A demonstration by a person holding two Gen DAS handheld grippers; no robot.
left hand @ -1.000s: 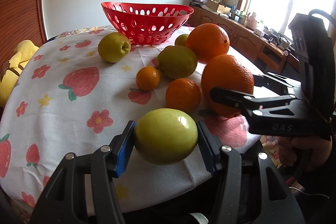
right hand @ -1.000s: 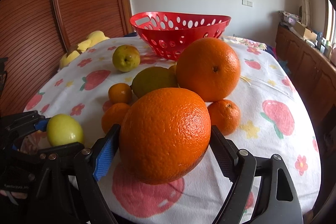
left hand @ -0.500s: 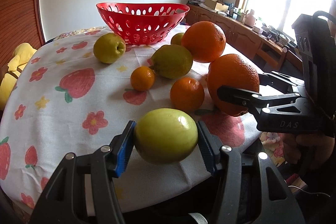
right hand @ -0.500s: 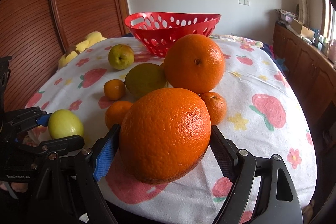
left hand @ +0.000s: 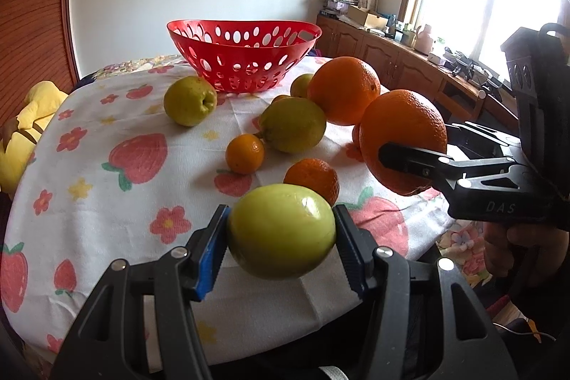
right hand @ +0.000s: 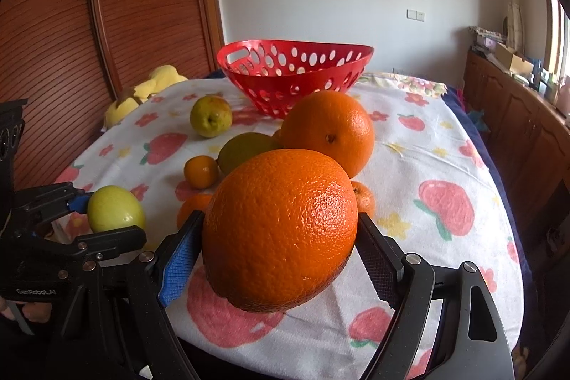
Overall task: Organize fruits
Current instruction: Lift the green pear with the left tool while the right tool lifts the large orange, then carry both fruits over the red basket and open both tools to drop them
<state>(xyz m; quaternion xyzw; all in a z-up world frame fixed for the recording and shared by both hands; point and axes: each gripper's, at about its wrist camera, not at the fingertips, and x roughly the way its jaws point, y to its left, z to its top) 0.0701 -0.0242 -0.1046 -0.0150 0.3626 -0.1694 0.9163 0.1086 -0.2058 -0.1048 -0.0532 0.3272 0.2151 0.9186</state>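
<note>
My left gripper [left hand: 281, 237] is shut on a smooth green apple [left hand: 281, 230] and holds it above the table's near edge; it also shows in the right wrist view [right hand: 114, 209]. My right gripper [right hand: 279, 237] is shut on a large orange [right hand: 281, 230], lifted off the cloth; it also shows in the left wrist view [left hand: 402, 141]. A red perforated basket [left hand: 244, 56] stands empty at the far side of the table [right hand: 295, 73]. Between lie a second large orange [left hand: 342, 89], a green pear [left hand: 190, 100], a green lemon [left hand: 292, 125] and small tangerines [left hand: 245, 154].
The round table wears a white strawberry-print cloth [left hand: 107, 202]. A yellow plush toy [left hand: 25, 127] lies at its left edge by a wooden wall. Wooden cabinets [left hand: 392, 59] run under the window on the right.
Both grippers have risen and moved a little toward the basket, each still holding its fruit. The large orange now hangs clear of the cloth.
</note>
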